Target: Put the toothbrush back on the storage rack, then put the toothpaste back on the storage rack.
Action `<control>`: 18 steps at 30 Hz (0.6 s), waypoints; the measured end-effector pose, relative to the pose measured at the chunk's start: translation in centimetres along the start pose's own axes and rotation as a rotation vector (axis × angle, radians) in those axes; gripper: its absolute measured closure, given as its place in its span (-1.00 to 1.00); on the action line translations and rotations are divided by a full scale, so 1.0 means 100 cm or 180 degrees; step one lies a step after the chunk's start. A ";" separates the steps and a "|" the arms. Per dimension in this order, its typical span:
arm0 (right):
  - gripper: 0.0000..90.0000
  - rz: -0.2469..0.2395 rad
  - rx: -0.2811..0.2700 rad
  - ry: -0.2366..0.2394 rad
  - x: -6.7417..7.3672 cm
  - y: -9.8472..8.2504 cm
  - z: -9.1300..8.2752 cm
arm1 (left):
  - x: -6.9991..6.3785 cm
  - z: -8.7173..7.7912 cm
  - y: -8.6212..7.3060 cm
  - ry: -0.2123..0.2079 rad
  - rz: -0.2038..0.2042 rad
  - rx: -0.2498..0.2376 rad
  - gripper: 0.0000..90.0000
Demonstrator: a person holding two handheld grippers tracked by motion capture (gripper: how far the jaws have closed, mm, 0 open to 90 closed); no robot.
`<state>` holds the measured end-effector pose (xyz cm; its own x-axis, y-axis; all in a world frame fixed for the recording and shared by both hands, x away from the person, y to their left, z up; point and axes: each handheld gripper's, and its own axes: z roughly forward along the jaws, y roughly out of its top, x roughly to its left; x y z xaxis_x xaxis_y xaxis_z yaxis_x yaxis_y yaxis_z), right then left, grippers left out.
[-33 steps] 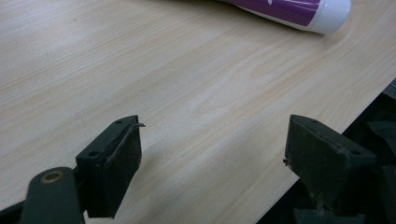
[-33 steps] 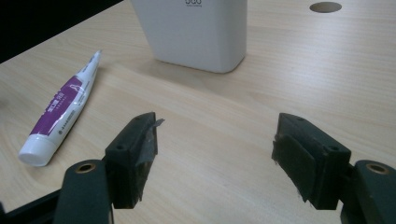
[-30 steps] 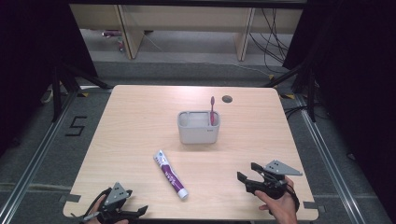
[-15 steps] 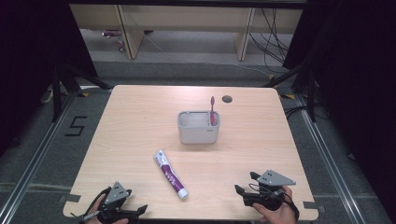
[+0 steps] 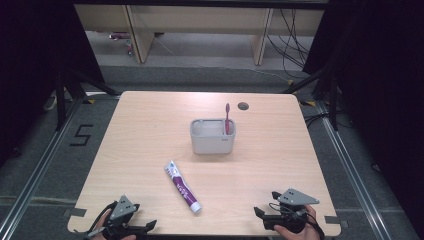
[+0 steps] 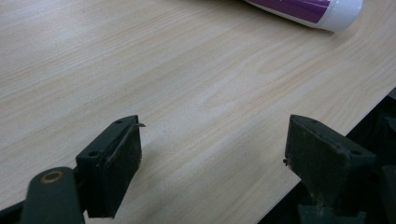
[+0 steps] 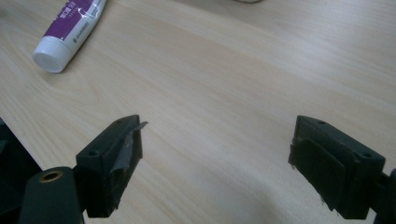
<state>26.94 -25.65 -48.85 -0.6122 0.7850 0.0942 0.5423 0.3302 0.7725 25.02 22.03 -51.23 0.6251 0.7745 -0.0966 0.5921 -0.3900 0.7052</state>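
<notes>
So there's a white plastic toothpaste tube with a purple label (image 5: pixel 182 187) lying flat on the light wood counter (image 5: pixel 150 125), capped. It sits diagonally, white cap end toward the near edge, crimped end pointing back toward the middle, roughly between the two near corners.

Both black 2-jaw tools rest low, jaws wide apart and empty: left tool (image 5: pixel 131 229), right tool (image 5: pixel 265 218), whose jaws have just been opening.

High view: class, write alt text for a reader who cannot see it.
A purple toothpaste tube lies on a wooden table in front of a grey holder with a toothbrush; both grippers sit open at the near edge.
</notes>
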 end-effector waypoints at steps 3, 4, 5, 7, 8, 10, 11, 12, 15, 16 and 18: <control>-0.61 0.0016 0.0015 -0.0019 0.000 -0.002 -0.003 | -0.001 -0.001 0.000 -0.0011 -0.0008 -0.0003 -0.60; -0.61 0.0022 -0.0021 -0.0002 0.000 -0.004 -0.004 | -0.001 -0.001 0.000 0.0003 0.0008 0.0019 -0.60; -0.61 0.0022 -0.0021 -0.0002 0.000 -0.004 -0.004 | -0.001 -0.001 0.000 0.0003 0.0008 0.0019 -0.60; -0.61 0.0031 -0.0024 -0.0026 0.000 -0.005 -0.006 | -0.002 0.001 0.001 -0.0009 0.0005 -0.0017 -0.60; -0.61 0.0075 -0.0020 -0.0020 -0.001 -0.006 -0.006 | -0.004 0.003 0.001 -0.0018 -0.0097 -0.0105 -0.60; -0.61 0.0070 -0.0023 -0.0014 -0.001 -0.006 -0.007 | -0.002 0.002 0.001 -0.0008 -0.0013 0.0001 -0.60; -0.60 0.0022 -0.0026 -0.0066 -0.002 -0.007 -0.008 | -0.001 0.002 0.002 -0.0022 0.0002 0.0038 -0.60; -0.60 0.0022 -0.0026 -0.0066 -0.002 -0.007 -0.008 | -0.002 0.003 0.002 -0.0016 0.0006 0.0004 -0.60; -0.60 0.0026 -0.0032 -0.0033 -0.003 -0.008 -0.007 | -0.002 0.003 0.002 -0.0022 0.0015 0.0009 -0.60; -0.60 -0.0018 -0.0037 -0.0081 -0.003 -0.008 -0.007 | -0.002 0.002 0.002 -0.0017 0.0014 0.0004 -0.60; -0.60 0.0003 -0.0026 -0.0057 -0.003 -0.008 -0.008 | -0.002 0.003 0.003 -0.0025 -0.0005 -0.0011 -0.60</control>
<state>26.23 -26.54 -48.97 -0.6012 0.7947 0.0837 0.5382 0.3253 0.7775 25.21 21.66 -51.21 0.6282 0.7712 -0.1034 0.5914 -0.3870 0.7074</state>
